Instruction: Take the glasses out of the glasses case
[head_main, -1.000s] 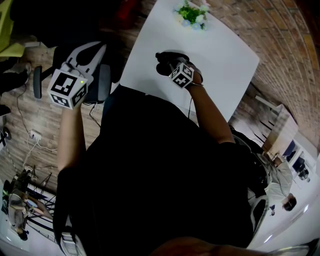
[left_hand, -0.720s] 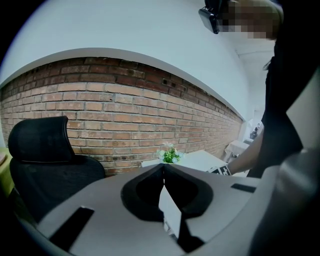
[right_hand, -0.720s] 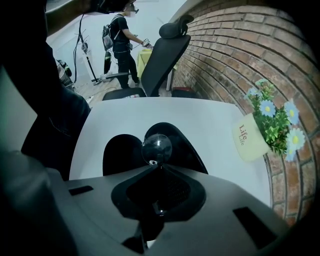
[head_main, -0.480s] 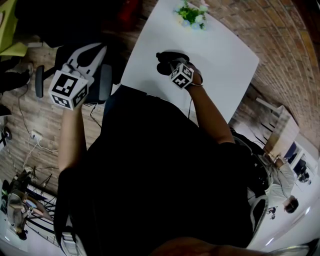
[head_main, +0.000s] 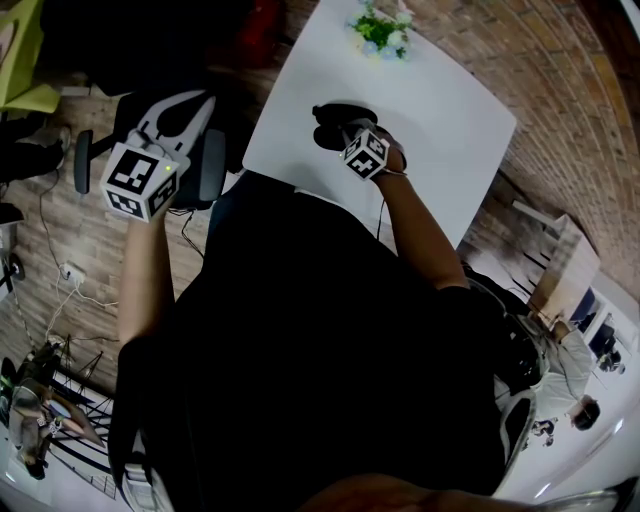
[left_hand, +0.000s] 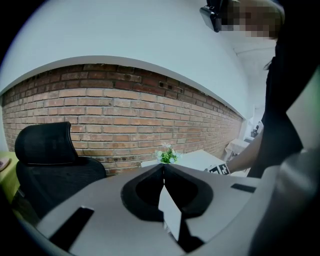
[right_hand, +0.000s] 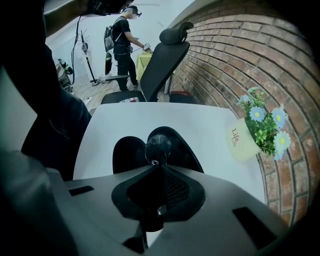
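Observation:
A black glasses case (right_hand: 176, 146) lies open on the white table (right_hand: 210, 130), both halves facing up. My right gripper (right_hand: 160, 164) is just over it, shut on the dark glasses (right_hand: 158, 145), whose round lens stands up at the jaw tips. In the head view the case (head_main: 338, 112) lies near the table's (head_main: 440, 110) near-left part, and the right gripper (head_main: 338, 128) is on top of it. My left gripper (head_main: 197, 97) hangs off the table to the left, over the floor. Its jaws (left_hand: 163, 166) are shut with nothing in them.
A pale pot of blue and white flowers (right_hand: 247, 140) stands at the table's far side by the brick wall (right_hand: 240, 55). A black office chair (head_main: 205, 165) sits left of the table. A person (right_hand: 122, 37) stands farther back beside a yellow-green table.
The left gripper has drifted slightly up and to the right. The right gripper stays over the case, almost unmoved.

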